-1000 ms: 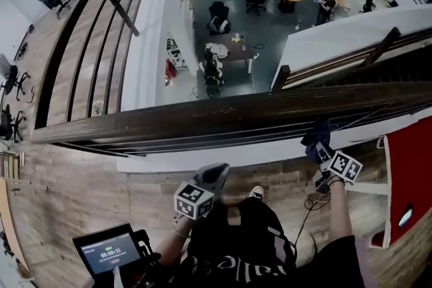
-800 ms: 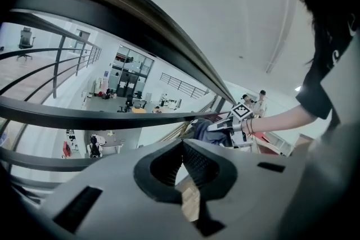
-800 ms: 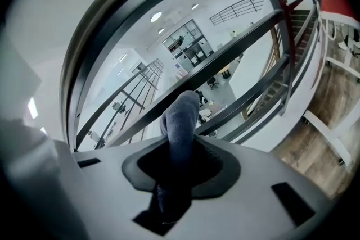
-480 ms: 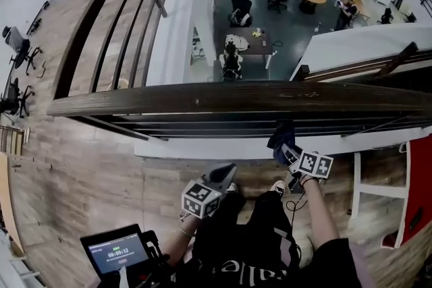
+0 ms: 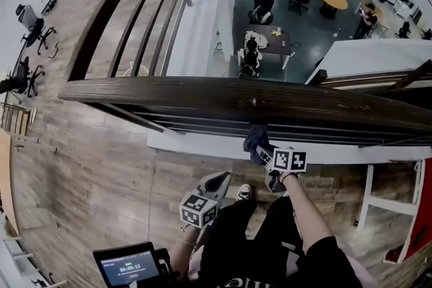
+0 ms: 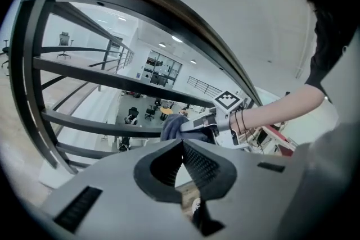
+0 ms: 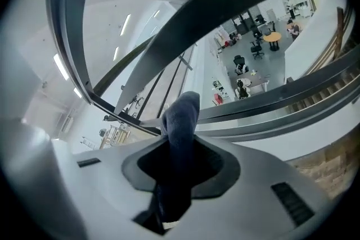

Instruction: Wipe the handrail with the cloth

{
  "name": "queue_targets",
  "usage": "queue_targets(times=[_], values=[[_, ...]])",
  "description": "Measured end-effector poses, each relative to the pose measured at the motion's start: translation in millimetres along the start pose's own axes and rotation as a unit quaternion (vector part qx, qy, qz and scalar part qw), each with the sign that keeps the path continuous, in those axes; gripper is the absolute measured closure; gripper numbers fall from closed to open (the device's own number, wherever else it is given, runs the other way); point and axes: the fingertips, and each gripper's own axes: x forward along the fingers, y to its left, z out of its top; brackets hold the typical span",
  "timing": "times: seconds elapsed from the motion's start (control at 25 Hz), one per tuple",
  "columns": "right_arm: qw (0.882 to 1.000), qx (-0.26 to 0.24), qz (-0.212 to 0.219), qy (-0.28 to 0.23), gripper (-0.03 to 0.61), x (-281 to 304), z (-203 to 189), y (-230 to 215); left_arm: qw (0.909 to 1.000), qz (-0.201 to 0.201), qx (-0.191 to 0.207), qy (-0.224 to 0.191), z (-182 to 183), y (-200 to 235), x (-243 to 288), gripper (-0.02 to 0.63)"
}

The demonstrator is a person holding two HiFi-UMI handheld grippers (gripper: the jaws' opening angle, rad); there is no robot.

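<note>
A dark wooden handrail (image 5: 223, 99) runs across the head view above black metal bars. My right gripper (image 5: 262, 150) is shut on a dark blue cloth (image 5: 256, 142), just below the rail's near edge. The right gripper view shows the cloth (image 7: 179, 137) sticking up between the jaws, with the handrail (image 7: 225, 3) arching overhead. My left gripper (image 5: 217, 183) hangs lower, near the person's legs, its jaws closed together with nothing between them. From the left gripper view, the right gripper (image 6: 194, 125) with the cloth (image 6: 171, 126) shows under the handrail (image 6: 169, 8).
Beyond the rail is a drop to a lower floor with desks and chairs (image 5: 270, 37). A wooden floor (image 5: 81, 172) lies under the person. A screen device (image 5: 128, 266) sits at the bottom left. A white frame (image 5: 391, 202) stands at the right.
The right gripper with the cloth has slid leftward along under the handrail. The left gripper stays low by the legs. The head view has shifted with it.
</note>
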Motion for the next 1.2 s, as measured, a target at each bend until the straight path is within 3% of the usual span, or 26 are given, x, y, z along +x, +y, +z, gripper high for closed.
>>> queue_targets(times=[0.24, 0.48, 0.92, 1.2], values=[[0.999, -0.024, 0.026, 0.035, 0.480, 53, -8, 20, 0.9993, 0.034, -0.017, -0.001, -21, 20, -11, 0.611], [0.999, -0.022, 0.017, 0.046, 0.480, 81, -10, 0, 0.9985, 0.048, -0.023, 0.012, -37, 28, -17, 0.611], [0.997, 0.066, -0.032, -0.012, 0.480, 28, 14, -109, 0.9986, 0.021, -0.005, 0.049, -50, -6, 21, 0.611], [0.992, 0.103, -0.061, -0.048, 0.480, -42, 29, -200, 0.9981, -0.011, 0.021, 0.058, -42, -59, 84, 0.611]])
